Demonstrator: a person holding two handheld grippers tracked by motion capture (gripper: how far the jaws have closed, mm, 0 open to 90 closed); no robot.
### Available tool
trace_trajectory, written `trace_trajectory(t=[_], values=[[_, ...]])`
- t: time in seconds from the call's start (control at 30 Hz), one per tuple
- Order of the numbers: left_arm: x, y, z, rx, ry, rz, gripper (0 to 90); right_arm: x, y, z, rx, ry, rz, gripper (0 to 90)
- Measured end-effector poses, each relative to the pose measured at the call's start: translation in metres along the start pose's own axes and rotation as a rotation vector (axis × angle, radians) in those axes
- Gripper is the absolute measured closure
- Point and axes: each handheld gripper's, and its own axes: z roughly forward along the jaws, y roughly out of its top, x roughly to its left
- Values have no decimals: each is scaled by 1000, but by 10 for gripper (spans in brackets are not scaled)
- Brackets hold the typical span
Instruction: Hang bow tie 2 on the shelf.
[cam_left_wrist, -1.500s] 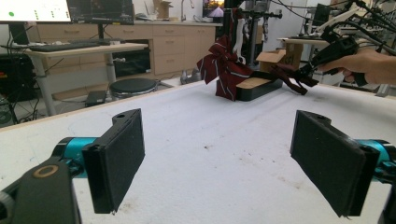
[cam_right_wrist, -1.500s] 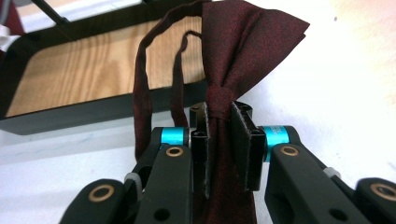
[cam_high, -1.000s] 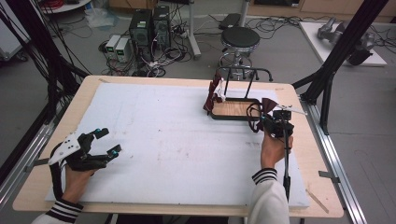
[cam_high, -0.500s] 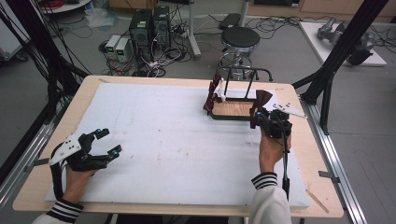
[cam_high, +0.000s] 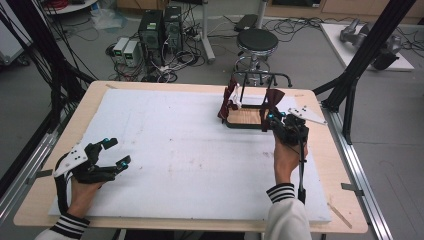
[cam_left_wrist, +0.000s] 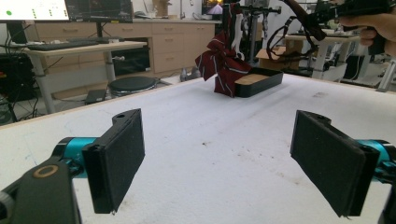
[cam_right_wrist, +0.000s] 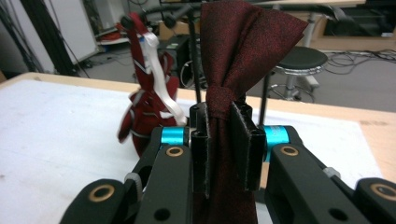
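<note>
**Right gripper clamped on dark red bow tie at the tray; left gripper idle**

Container: a black tray (cam_high: 243, 118) with a wooden floor sits on the white pad (cam_high: 180, 150) of the worktop (cam_high: 327, 165), near the far right corner. A black wire rack (cam_high: 260, 77) rises over it. In the high view the wooden floor looks bare. A striped dark red bow tie (cam_left_wrist: 223, 63) with a white strap hangs at the tray's left end, partly over its rim. In the right gripper view the same striped tie (cam_right_wrist: 147, 109) hangs from the rack's left end.

Task item: a plain dark red bow tie (cam_right_wrist: 233, 56) stands upright at the tray's right end, just beside the rack's posts. The right gripper (cam_high: 275, 121) has its jaws narrow and pressed on the tie's knot from both sides, one wing fanned above the pads and the rest hanging below. The right hand (cam_high: 286, 157) holds it from the near side.

Left gripper (cam_high: 115, 152): rests near the worktop's near left corner, jaws wide, nothing between them; only bare pad lies ahead of them in the left gripper view.

Against the earlier frames: the right gripper with the tie has moved slightly up and toward the tray's right end; the grip is unchanged. The left gripper lies where it was. The tray and striped tie have not shifted.
</note>
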Motion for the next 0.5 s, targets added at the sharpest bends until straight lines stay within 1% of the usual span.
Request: trace_trajectory(t=[0.07,0.1,0.2,0.27,0.33,0.5], values=[[0,0,0,0,0,-1,180,3,4,1,-11,2,-9,788],[0,0,0,0,0,-1,180,5,6,1,-17,7,-2,787],[0,0,0,0,1,0,180,8,13,4,-32,2,-9,788],[0,0,0,-3,1,0,180,10,17,5,-33,-10,-2,787],[1,0,-1,-7,2,-4,180,11,23,8,-42,-19,-4,787],[2,0,-1,-10,4,-6,180,12,33,12,-47,-59,-13,787]])
